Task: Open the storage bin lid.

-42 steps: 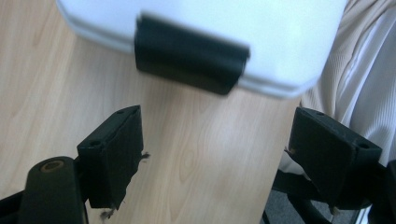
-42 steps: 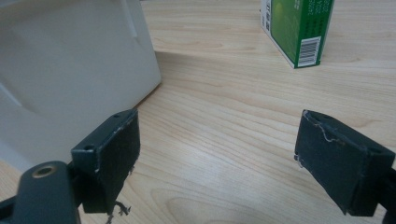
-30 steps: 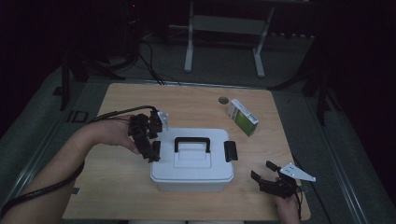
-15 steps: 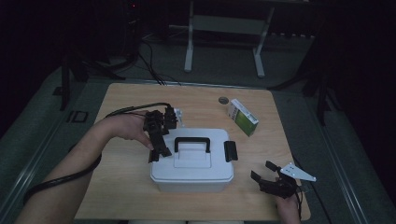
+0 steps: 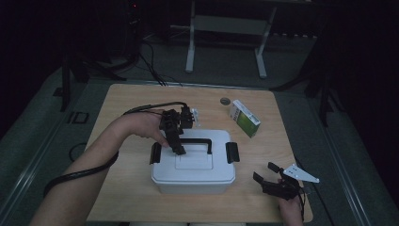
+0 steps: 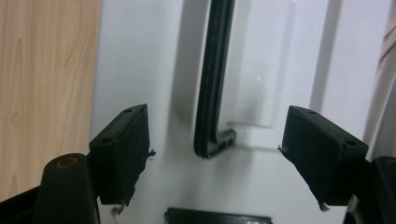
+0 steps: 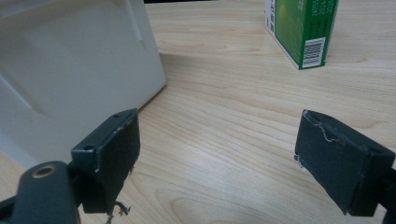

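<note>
Right claw (image 5: 272,179) rests near the front right corner of the surface (image 5: 122,108), jaws spread wide, nothing between them. In its own view there is bare wood between the pads; the box wall (image 7: 70,70) sits to one side and the green carton (image 7: 303,28) farther off. It is well apart from the handle.

Box (image 5: 193,165): white, lidded, mid-surface, black latch at each end. Its long axis runs left-right across the high view.

Handle (image 5: 195,141): black, lying flat on the lid, grip bar along the box's long axis, toward the far edge of the lid.

Left claw (image 5: 178,143) is the nearer one by far: it hangs over the lid at the handle's left end, pointing down. In the left gripper view the handle's corner (image 6: 212,140) sits just ahead, between the two pads (image 6: 123,154), neither one touching it. Jaws have just been closing a little but are not clamped on anything.

My read: the next move is a grab on the handle. The bar runs away from the claw in its own view, so the jaws already straddle it crosswise. It needs to drop lower to get the pads under or around the bar.

Far side: carton (image 5: 244,117) and a small round thing (image 5: 226,100), both behind the box.
</note>
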Action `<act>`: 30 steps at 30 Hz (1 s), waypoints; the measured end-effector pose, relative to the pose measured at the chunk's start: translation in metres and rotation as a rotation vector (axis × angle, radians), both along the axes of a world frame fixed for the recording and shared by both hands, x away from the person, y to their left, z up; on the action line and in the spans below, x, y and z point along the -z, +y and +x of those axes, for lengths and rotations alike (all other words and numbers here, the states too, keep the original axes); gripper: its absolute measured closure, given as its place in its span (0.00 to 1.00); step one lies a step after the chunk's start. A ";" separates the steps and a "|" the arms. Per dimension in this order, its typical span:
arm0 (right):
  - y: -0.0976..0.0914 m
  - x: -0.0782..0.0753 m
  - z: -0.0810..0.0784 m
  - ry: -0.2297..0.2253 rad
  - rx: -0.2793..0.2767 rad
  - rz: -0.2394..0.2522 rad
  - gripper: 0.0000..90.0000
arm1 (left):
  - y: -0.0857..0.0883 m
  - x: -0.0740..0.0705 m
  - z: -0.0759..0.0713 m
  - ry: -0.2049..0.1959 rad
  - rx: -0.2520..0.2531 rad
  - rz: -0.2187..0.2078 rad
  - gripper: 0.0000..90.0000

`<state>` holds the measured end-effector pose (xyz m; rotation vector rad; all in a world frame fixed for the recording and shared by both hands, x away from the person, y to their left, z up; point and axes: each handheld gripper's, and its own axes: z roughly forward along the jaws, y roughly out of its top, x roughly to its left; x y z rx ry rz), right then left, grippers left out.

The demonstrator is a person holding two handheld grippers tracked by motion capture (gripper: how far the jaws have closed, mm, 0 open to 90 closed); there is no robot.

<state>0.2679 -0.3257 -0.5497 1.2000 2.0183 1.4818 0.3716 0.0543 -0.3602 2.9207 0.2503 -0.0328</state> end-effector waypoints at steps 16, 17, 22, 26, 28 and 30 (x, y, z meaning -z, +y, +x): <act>-0.001 0.000 0.000 0.000 -0.005 0.009 0.15 | -0.033 0.003 0.004 0.032 0.047 0.036 0.54; -0.001 0.000 0.000 0.000 -0.005 0.009 0.15 | -0.035 0.003 0.004 0.026 0.049 0.044 0.54; -0.001 0.000 0.000 -0.001 -0.005 0.012 0.15 | -0.042 0.005 0.003 0.027 0.068 0.059 0.66; -0.002 0.000 0.000 -0.002 -0.005 0.014 0.15 | -0.046 0.005 0.003 0.022 0.095 0.077 0.78; -0.001 0.000 0.000 -0.001 -0.006 0.012 0.15 | -0.047 0.005 0.002 0.012 0.097 0.086 0.81; -0.001 0.000 0.000 -0.001 -0.006 0.012 0.15 | -0.048 0.005 0.001 0.003 0.095 0.090 0.81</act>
